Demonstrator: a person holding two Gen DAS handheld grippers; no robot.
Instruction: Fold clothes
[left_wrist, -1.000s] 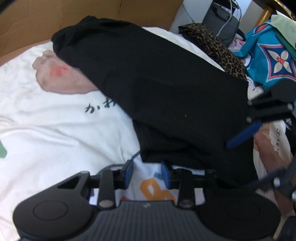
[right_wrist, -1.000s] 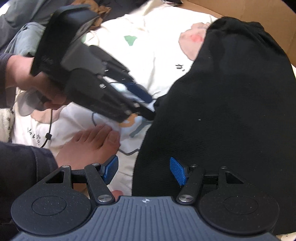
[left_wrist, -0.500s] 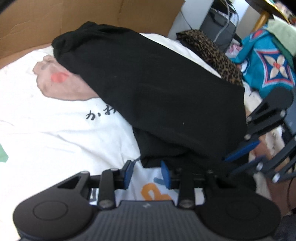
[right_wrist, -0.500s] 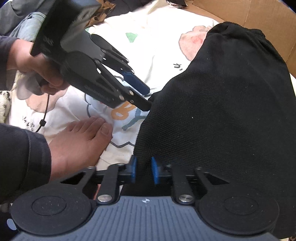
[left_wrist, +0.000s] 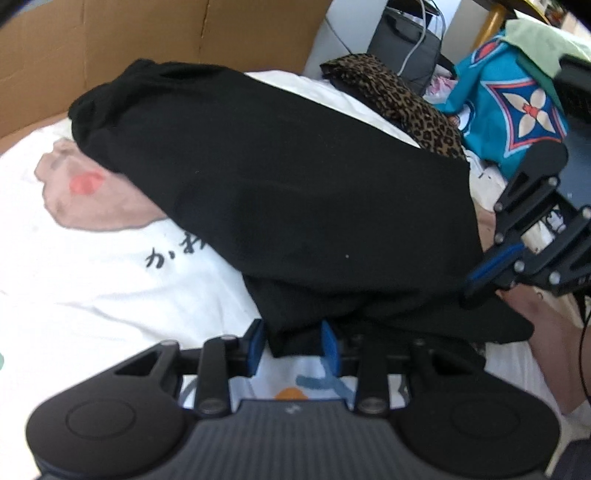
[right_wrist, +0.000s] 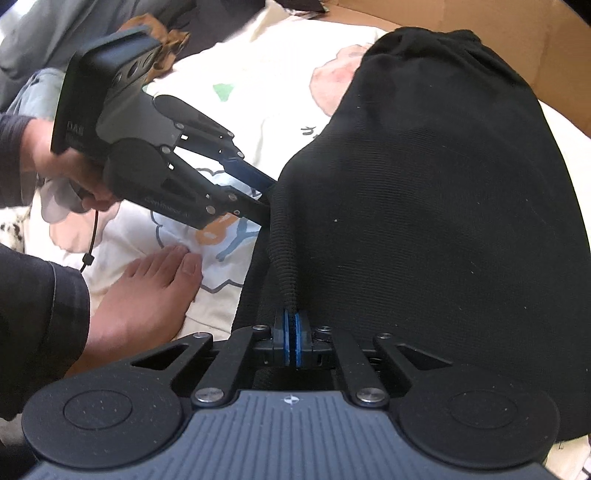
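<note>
the right claw (right_wrist: 291, 338) is pinched tight on the ribbed near edge of a black garment (right_wrist: 443, 221), its blue pads pressed together with the cloth bunched between them. the left claw (left_wrist: 291, 341) stands partly apart around the other near corner of the same garment, a fold of black cloth sitting between the blue pads; whether they have closed on it yet cannot be told. seen from the right wrist, the left claw reaches that edge from the side, held in a person's hand (right_wrist: 48, 162). the garment lies long and already doubled over itself, layers showing at the near end, stretching away across a white printed bedsheet (left_wrist: 92, 277) toward a cardboard wall (left_wrist: 110, 48). a bare foot (right_wrist: 147, 291) rests on the sheet beside it. a leopard-print cloth (left_wrist: 399, 96) and a blue patterned cloth (left_wrist: 517, 107) wait to the side. judging by this, one fold seems made, and both near corners look readied for folding toward the far end
</note>
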